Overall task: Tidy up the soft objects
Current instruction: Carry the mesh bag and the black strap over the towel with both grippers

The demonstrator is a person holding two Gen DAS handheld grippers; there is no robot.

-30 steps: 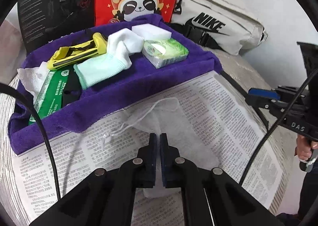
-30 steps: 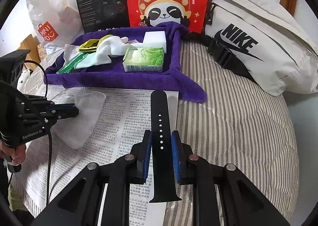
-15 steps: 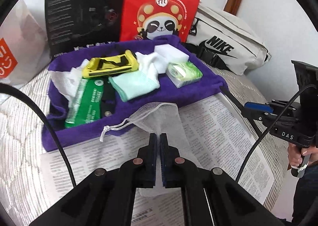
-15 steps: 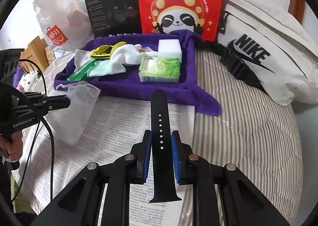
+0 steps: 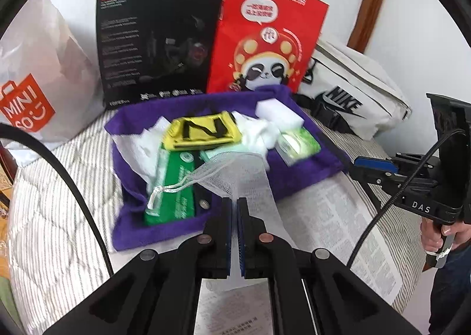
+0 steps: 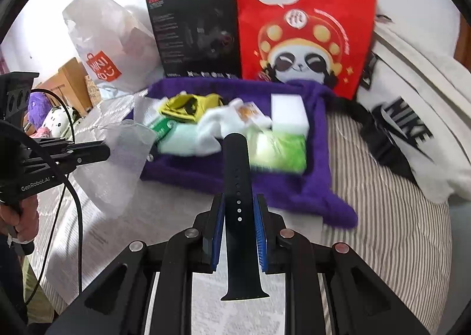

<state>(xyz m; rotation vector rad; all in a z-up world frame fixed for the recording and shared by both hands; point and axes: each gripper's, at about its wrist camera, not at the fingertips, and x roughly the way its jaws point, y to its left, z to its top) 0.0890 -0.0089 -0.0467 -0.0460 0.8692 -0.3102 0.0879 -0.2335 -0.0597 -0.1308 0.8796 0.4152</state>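
Observation:
My left gripper [image 5: 235,202] is shut on a white mesh drawstring pouch [image 5: 235,173], lifted over the near edge of the purple towel [image 5: 297,182]. From the right wrist view the pouch [image 6: 117,164] hangs at the left gripper [image 6: 104,151], left of the towel [image 6: 294,187]. My right gripper [image 6: 238,202] is shut on a black watch strap [image 6: 237,176], held above the towel's front edge. On the towel lie a yellow pouch [image 5: 203,130], a green packet [image 5: 173,185], white socks [image 6: 217,126], a white sponge [image 6: 290,112] and a green tissue pack [image 6: 279,152].
Behind the towel stand a red panda bag [image 5: 265,37], a black box [image 5: 156,46], a white Miniso bag [image 5: 32,84] and a white Nike bag [image 6: 412,129]. Newspaper [image 5: 338,217] covers the striped bedding [image 6: 382,232]. A hand [image 5: 438,235] holds the right gripper's handle.
Both grippers rose and moved toward the towel. The mesh pouch left the newspaper and now hangs over the towel's edge; the strap now overlaps the towel.

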